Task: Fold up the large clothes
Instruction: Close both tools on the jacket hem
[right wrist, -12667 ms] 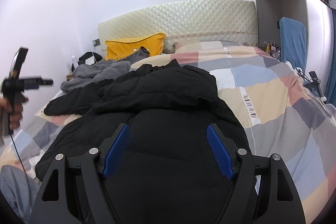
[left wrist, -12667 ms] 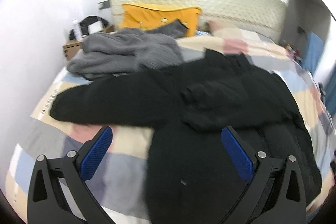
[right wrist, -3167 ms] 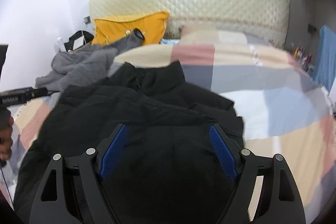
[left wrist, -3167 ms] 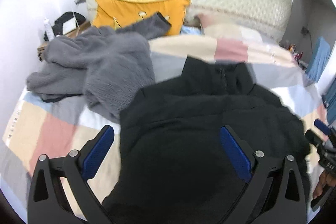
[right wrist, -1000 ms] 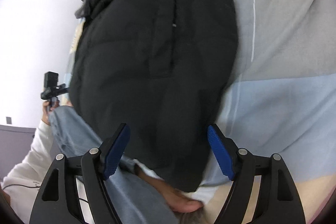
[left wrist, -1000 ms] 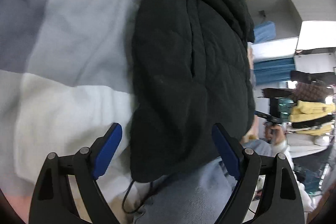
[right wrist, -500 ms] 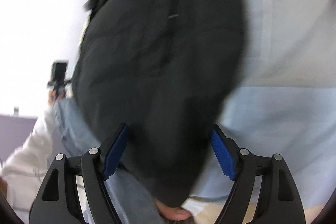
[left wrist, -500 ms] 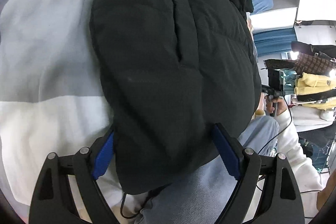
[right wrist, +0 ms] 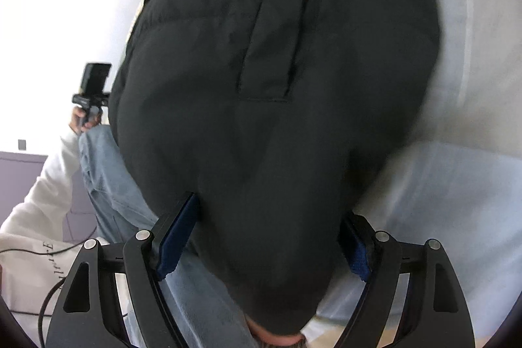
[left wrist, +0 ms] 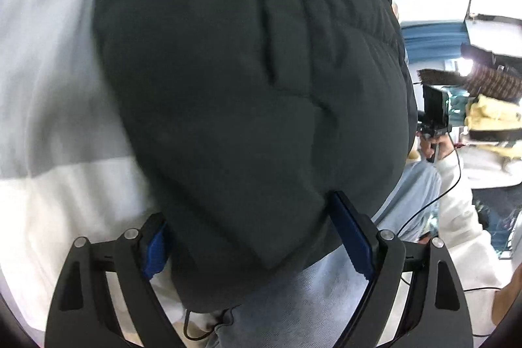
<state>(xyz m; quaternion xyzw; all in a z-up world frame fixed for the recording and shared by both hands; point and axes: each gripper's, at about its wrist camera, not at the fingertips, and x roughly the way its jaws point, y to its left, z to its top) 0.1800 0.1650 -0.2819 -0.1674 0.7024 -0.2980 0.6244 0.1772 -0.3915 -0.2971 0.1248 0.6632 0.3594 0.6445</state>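
A black puffer jacket [left wrist: 248, 80] lies on the bed with its hem hanging over the near edge. In the left wrist view its lower left corner bulges between the fingers of my left gripper [left wrist: 257, 234], whose jaws are wide apart. In the right wrist view the jacket [right wrist: 277, 93] fills the frame, and its lower right corner sits between the fingers of my right gripper [right wrist: 267, 237], also wide apart. Neither gripper pinches the fabric. Each gripper shows small in the other's view, held in a hand.
The pale checked bedcover [left wrist: 49, 119] lies under the jacket and also shows in the right wrist view [right wrist: 456, 178]. The person's jeans-clad legs [left wrist: 310, 309] press against the bed edge below the hem. Stacked clothes [left wrist: 489, 116] stand at the right.
Both grippers have moved in closer to the jacket's hem, so its lower corners now sit between the open fingers. The jacket looms larger in both views.
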